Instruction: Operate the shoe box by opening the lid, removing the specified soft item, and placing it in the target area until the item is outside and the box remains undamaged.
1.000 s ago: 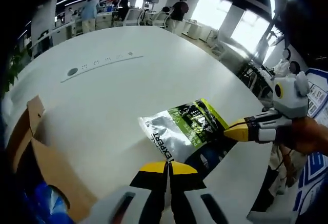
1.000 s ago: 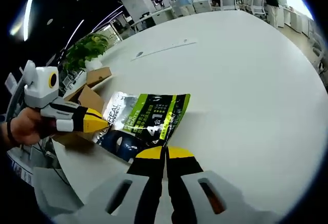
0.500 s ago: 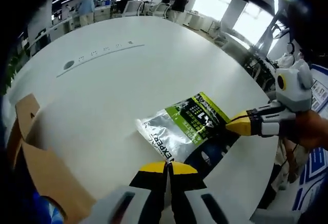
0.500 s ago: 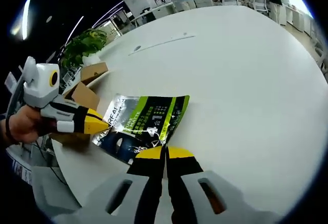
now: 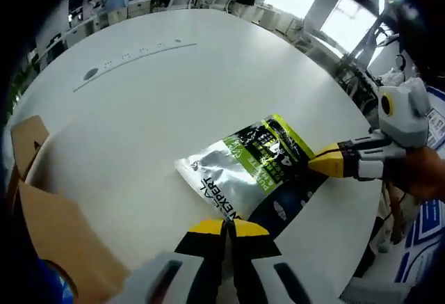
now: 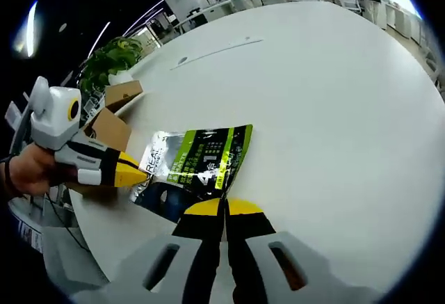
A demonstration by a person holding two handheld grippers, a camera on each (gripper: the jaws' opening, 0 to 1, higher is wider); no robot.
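Foil pouch (image 5: 249, 166) is lying flat on the white table (image 5: 139, 116) beside the box (image 5: 49, 227), both grippers (image 5: 226, 227) (image 6: 224, 209) pinching its edges with jaws pressed together, so releasing gently should be leaving it settled.

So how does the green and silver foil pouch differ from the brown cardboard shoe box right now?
The green and silver foil pouch lies flat on the white table; the brown cardboard shoe box stands open with its flaps raised. The pouch is glossy and printed, the box plain and matte. The pouch sits between the two grippers' closed yellow tips; the box sits off to the side by the table's edge. Both rest on the same table.
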